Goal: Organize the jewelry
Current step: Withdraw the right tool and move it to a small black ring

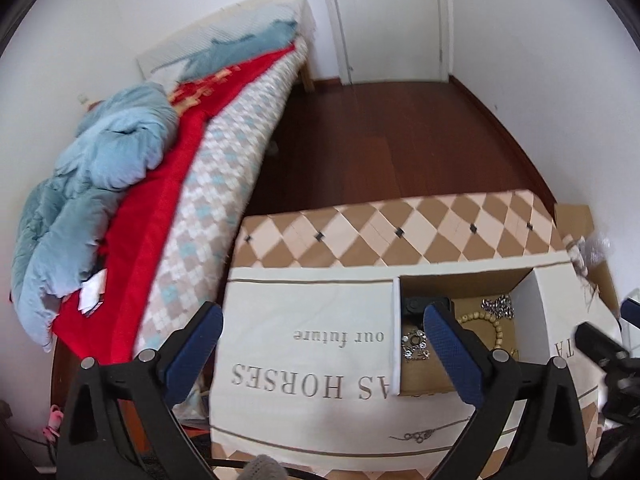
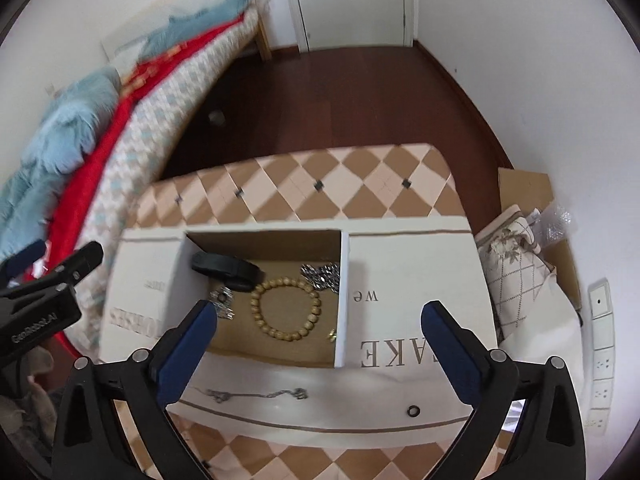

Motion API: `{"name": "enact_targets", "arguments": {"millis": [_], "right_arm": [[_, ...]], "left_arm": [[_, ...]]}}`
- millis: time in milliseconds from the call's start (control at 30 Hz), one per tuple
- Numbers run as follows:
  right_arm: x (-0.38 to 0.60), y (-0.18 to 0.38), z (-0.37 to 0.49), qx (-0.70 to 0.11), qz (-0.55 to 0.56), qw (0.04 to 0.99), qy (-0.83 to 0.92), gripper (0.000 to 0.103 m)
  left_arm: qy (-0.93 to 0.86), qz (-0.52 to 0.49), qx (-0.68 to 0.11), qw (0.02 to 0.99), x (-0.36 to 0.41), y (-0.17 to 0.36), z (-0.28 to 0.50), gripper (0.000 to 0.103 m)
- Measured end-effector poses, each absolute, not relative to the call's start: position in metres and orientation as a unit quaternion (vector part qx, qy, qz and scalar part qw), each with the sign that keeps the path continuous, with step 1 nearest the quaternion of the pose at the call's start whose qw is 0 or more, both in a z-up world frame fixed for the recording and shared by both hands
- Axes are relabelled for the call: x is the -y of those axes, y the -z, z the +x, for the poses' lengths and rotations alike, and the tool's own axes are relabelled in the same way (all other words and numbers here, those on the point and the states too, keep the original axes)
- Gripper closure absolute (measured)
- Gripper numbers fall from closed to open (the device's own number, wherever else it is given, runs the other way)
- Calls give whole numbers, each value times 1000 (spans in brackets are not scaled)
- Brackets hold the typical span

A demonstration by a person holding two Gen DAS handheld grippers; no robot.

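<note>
Right wrist view looks down into an open cardboard box set on a white printed cloth over a checked table. Inside lie a wooden bead bracelet, a silver chain, a black strap-like piece and a sparkly brooch. Out on the cloth, near the table's front edge, sit a thin necklace and a small dark ring; these two look like the pieces not yet put away, so I judge the box is the collecting place and the job is partly done.

The right gripper hovers above the box's front wall, jaws spread wide and holding nothing, probably poised to pick a loose piece. The left gripper likewise has its jaws spread, empty, hanging over the cloth to the left of the box.

Left wrist view shows the box only from the side, its right finger covering part of the contents; the bracelet, chain and brooch peek out, the black piece less clearly. It does not show the necklace or the ring at all. It does show more of the bed alongside.
</note>
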State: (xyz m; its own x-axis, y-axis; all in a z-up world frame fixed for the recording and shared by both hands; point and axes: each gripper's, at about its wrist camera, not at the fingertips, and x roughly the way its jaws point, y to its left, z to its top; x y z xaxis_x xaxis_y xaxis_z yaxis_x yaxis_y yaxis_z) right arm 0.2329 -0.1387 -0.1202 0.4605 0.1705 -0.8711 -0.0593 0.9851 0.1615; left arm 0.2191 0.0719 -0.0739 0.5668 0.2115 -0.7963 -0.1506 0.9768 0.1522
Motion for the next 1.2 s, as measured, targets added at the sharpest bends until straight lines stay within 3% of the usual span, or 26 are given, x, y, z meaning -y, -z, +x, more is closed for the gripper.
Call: {"name": "enact_targets", "arguments": {"millis": [233, 433, 500, 567, 633, 900, 1100, 1200], "right_arm": [[181, 97, 182, -488, 97, 866, -51, 0], [207, 113, 141, -490, 97, 866, 9, 0], [212, 135, 137, -505, 96, 858, 20, 6], [216, 162, 137, -522, 92, 848, 29, 28], [220, 195, 139, -538, 89, 838, 33, 34], [224, 259, 147, -551, 84, 829, 51, 41], [217, 269, 149, -542, 59, 837, 46, 56], [209, 269, 150, -535, 37, 843, 45, 70]], "left_arm": [[-161, 31, -412, 896, -85, 54, 172, 0], [-189, 34, -440, 878, -85, 80, 145, 1], [-183, 36, -459, 869, -80, 98, 141, 1], [-175, 49, -479, 859, -70, 120, 142, 1], [-159, 56, -500, 850, -61, 142, 145, 1], [-107, 62, -577, 807, -33, 211, 160, 1], [-86, 73, -579, 807, -13, 215, 169, 1], [-73, 80, -577, 809, -3, 214, 174, 1]]}}
